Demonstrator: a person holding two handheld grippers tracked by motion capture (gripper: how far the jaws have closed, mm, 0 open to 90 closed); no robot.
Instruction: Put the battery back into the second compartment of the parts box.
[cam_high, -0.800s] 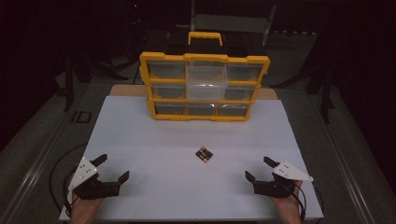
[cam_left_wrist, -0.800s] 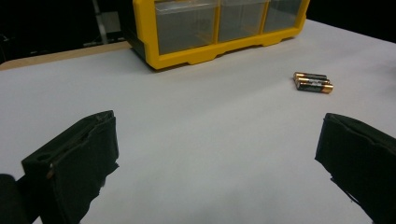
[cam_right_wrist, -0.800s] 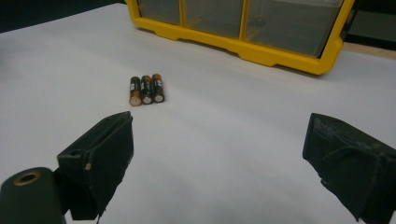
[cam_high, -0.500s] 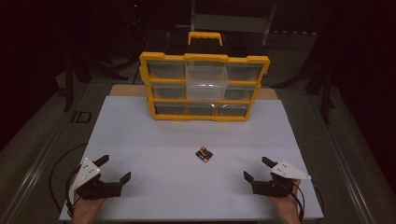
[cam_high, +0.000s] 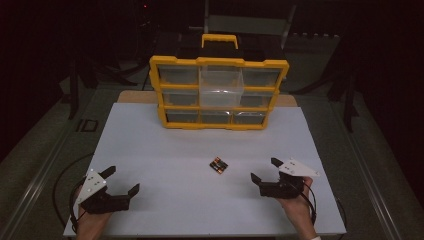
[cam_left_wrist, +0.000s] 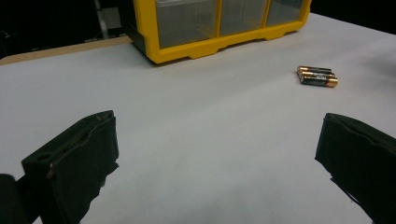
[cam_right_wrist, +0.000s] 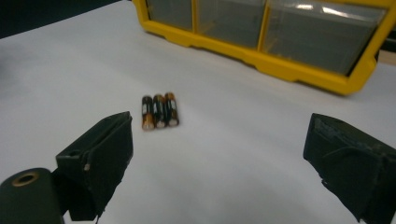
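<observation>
Both grippers' jaws gape wide, holding nothing.

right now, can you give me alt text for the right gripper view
Three batteries lie side by side on a white table, just beyond the right gripper, whose two black jaws stand wide open with nothing between them. A yellow drawer organizer with clear-fronted drawers stands behind them.

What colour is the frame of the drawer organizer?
Yellow; the frame shows best in the high view.
</observation>
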